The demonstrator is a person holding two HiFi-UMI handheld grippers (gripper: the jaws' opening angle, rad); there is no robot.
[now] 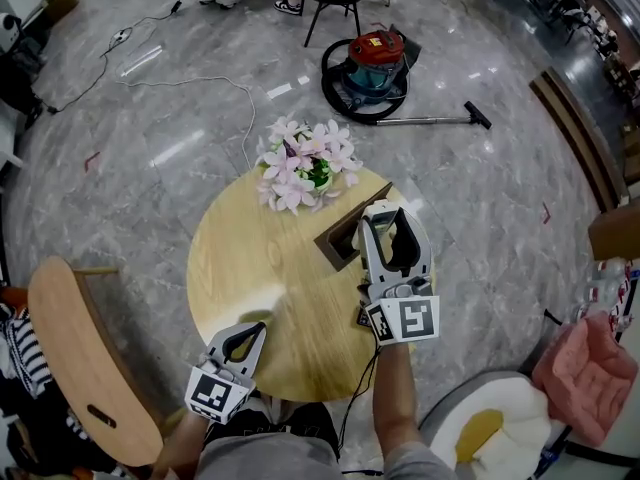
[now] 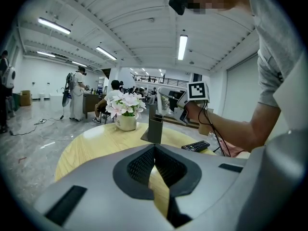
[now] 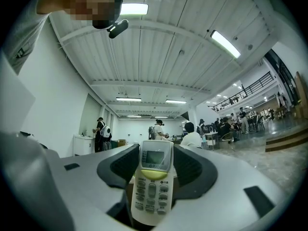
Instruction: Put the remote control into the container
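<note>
The white remote control with a small screen (image 3: 153, 186) is squeezed in the right tongs (image 1: 392, 220), over the right side of the round wooden table (image 1: 240, 268). The dark open box (image 1: 338, 240) stands just left of them. The left tongs (image 2: 154, 153), at the near edge, are pressed together with nothing in them.

Head view looks steeply down from overhead on the round desk (image 1: 240, 268) and flowers (image 1: 305, 163); the left hand-held gripper (image 2: 155, 150) view sits low at the desk's near edge, facing across it to the same flowers; the right hand-held gripper (image 3: 153, 155) view points slightly upward at the hall ceiling (image 3: 159, 57).
</note>
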